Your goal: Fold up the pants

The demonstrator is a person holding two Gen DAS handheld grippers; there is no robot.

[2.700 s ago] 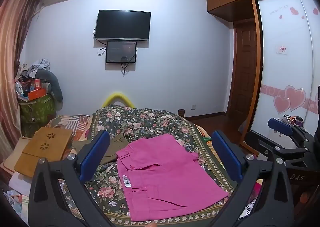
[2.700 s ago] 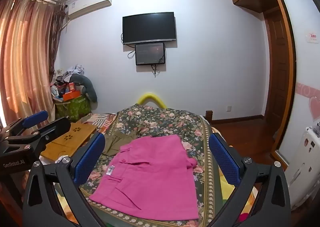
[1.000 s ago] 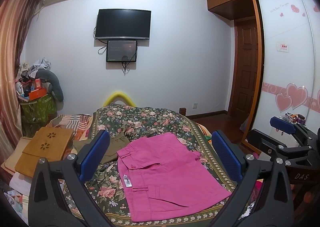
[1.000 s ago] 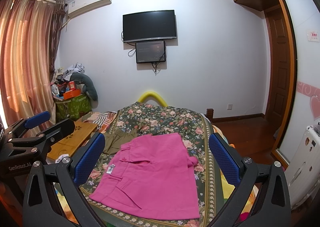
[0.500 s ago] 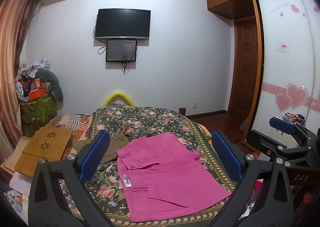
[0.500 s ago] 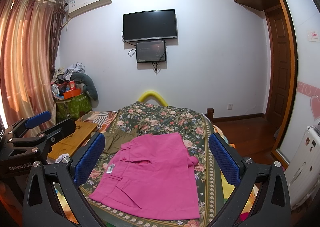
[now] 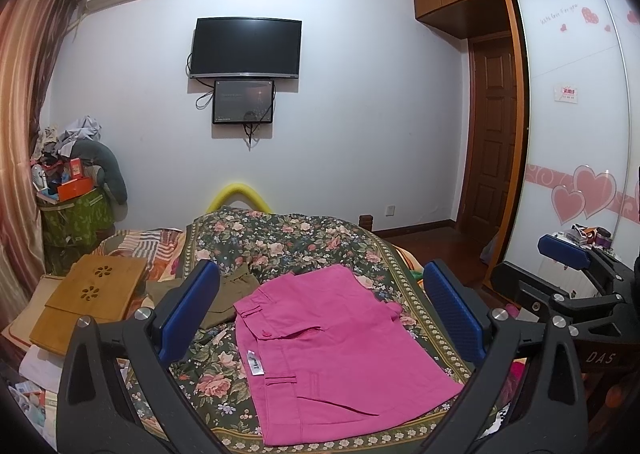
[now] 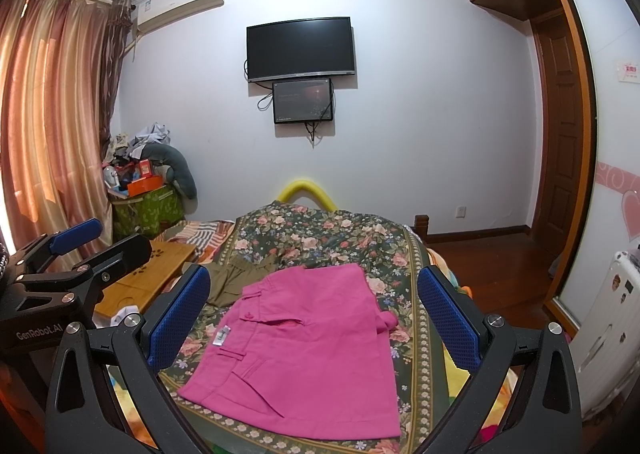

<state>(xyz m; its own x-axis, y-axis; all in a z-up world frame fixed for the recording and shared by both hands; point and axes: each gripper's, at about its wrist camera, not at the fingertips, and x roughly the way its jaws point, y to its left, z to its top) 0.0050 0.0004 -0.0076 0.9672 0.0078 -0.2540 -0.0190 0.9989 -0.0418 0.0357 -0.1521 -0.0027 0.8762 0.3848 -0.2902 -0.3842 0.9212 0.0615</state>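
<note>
Pink pants (image 7: 332, 350) (image 8: 304, 354) lie flat on the floral bedspread (image 7: 296, 246), folded into a squarish shape with the waistband and a white tag toward the left. My left gripper (image 7: 320, 310) hovers above and before them, open, nothing between its blue pads. My right gripper (image 8: 312, 314) is likewise open and empty, held above the near edge of the bed. Each gripper shows at the side of the other's view: the right one (image 7: 576, 286), the left one (image 8: 60, 266).
An olive garment (image 7: 228, 294) lies crumpled left of the pink pants. A wooden lap desk (image 7: 92, 294) sits off the bed's left side. A cluttered green bin (image 8: 144, 206) stands by the curtain. A wardrobe with heart stickers (image 7: 580, 174) and a door are on the right.
</note>
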